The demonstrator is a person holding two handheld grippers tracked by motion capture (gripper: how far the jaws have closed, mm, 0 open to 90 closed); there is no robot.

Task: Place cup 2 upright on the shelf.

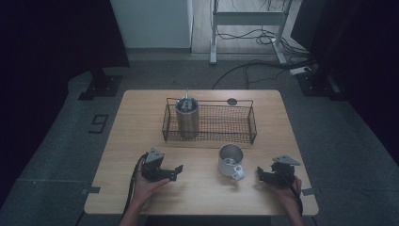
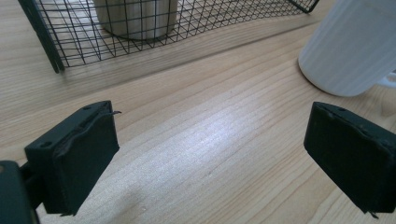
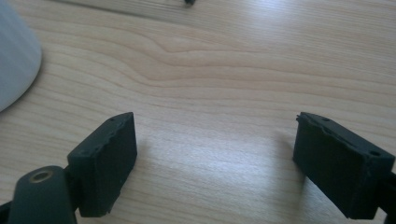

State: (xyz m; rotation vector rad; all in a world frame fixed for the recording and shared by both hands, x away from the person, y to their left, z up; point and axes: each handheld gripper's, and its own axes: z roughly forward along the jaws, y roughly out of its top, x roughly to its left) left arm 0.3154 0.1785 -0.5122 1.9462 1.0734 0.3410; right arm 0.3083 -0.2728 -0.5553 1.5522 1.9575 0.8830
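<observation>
Overhead, mug (image 1: 231, 160) open-topped (gripper views: wall)

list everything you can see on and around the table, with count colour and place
white ribbed mug: 1, white with a shiny inside, front of table between the grippers, handle toward the person
black wire basket: 1, black, back middle of table
steel cylinder cup: 1, silver, left end of the basket, a thin utensil standing in it
small dark round disc: 1, dark, behind the basket
light wooden table: 1, light wood
cables: several, dark, floor behind table
left gripper: 1, black, front left, jaws apart, empty
right gripper: 1, black, front right, jaws apart, empty
</observation>
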